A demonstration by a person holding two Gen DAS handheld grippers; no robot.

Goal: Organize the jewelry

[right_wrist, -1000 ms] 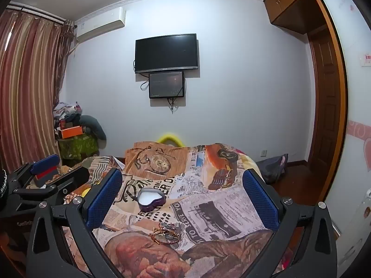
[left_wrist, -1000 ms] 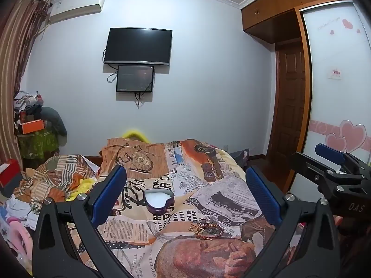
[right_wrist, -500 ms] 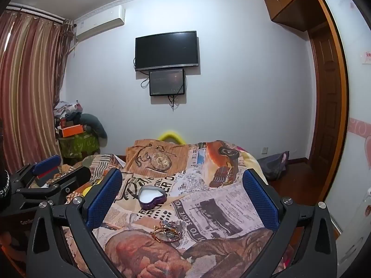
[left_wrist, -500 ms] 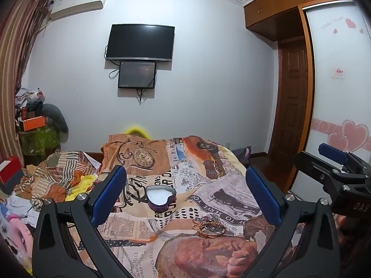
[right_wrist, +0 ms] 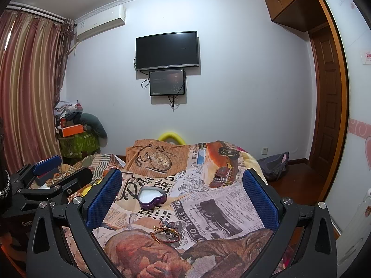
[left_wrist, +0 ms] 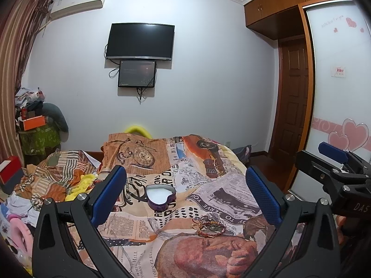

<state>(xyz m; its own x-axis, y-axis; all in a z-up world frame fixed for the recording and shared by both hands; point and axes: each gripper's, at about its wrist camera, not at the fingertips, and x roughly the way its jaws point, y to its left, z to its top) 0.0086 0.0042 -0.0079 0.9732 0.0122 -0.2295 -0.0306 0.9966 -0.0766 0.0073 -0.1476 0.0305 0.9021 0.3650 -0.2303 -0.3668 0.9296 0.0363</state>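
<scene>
A purple heart-shaped tin [left_wrist: 160,197] [right_wrist: 151,197] with a white lining lies open on the printed bedspread. Nearer to me, a small tangle of bracelets and rings [left_wrist: 208,227] [right_wrist: 167,231] rests on the cover. My left gripper [left_wrist: 185,194] hangs open above the bed, its blue pads wide apart, nothing between them. My right gripper [right_wrist: 183,193] is likewise open and empty, held above the same spot. Each gripper shows at the edge of the other's view, the right gripper [left_wrist: 334,162] at the right and the left gripper [right_wrist: 46,166] at the left.
The bed [left_wrist: 208,176] is covered by a newspaper-print quilt, with crumpled clothes and a red box [left_wrist: 10,173] at its left. A cluttered stand with an orange box [right_wrist: 73,131] is by the curtain. A wardrobe and door [left_wrist: 294,106] stand at the right.
Both grippers have tilted slightly, so the tin and the jewelry pile sit a little higher in each view. Their jaws stay wide open.
</scene>
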